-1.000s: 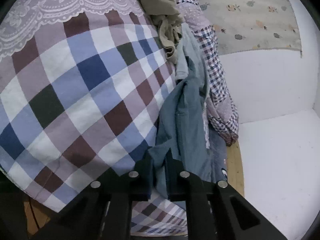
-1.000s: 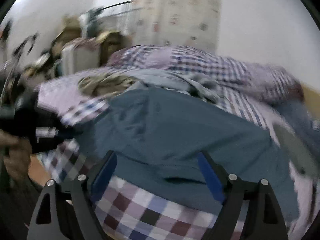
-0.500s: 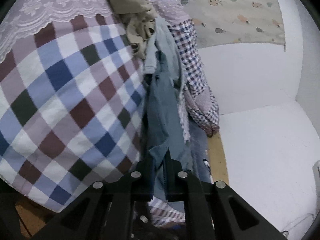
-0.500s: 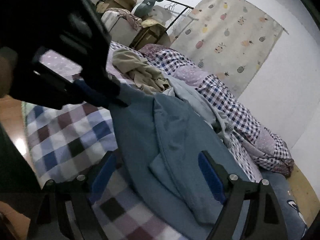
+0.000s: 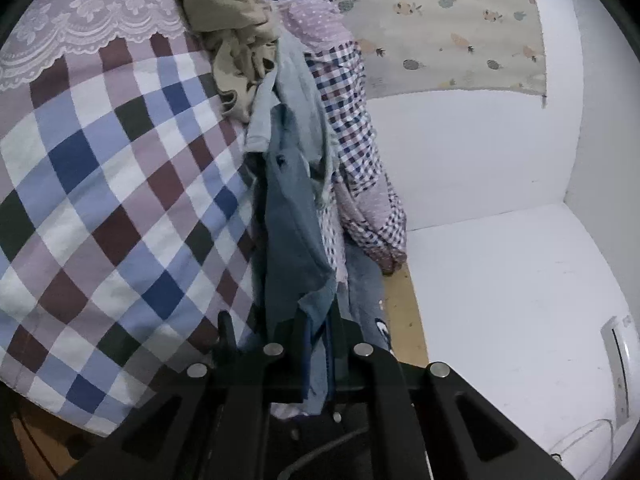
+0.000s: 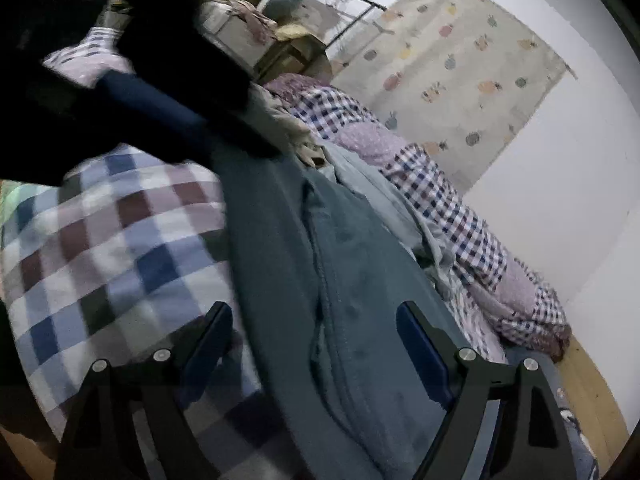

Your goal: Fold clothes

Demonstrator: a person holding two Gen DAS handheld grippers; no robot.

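Your left hand-held gripper (image 5: 316, 344) is clamped on an edge of the teal garment (image 5: 294, 216), fabric pinched between its fingers. The garment runs from there across the checked bedspread (image 5: 100, 200), beside a tan garment (image 5: 232, 28) and a small-check quilt (image 5: 344, 92) along the bed's wall side. Your right hand-held gripper (image 6: 316, 344) is spread wide, holding nothing, low over the teal garment (image 6: 312, 280), its fingers on either side of a fold. The left unit (image 6: 160, 80) fills that view's upper left, dark and blurred.
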